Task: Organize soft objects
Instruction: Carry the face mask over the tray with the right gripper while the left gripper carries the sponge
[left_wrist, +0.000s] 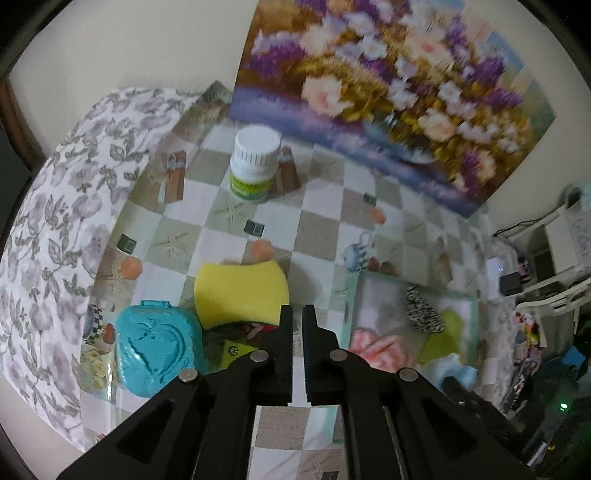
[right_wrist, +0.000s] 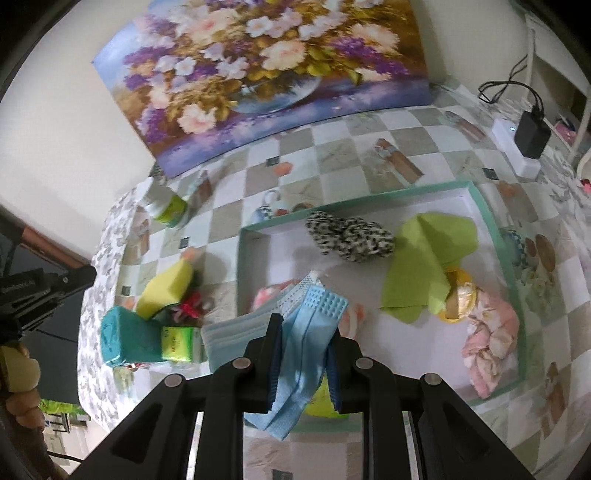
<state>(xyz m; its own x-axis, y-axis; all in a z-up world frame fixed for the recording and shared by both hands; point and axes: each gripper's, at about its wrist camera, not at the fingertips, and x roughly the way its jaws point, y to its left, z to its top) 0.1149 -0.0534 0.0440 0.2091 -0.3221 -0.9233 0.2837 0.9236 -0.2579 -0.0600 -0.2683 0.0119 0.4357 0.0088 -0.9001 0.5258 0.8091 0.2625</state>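
My right gripper is shut on a light blue face mask and holds it above the near left part of a shallow teal-rimmed tray. In the tray lie a black-and-white scrunchie, a green cloth, pink floral fabric and a yellow round item. My left gripper is shut and empty, just right of a yellow sponge. The sponge also shows in the right wrist view, left of the tray.
A teal heart-embossed box lies left of the sponge. A white-capped bottle stands farther back. A green packet and a pink flower item lie by the sponge. A flower painting leans on the wall. A charger sits far right.
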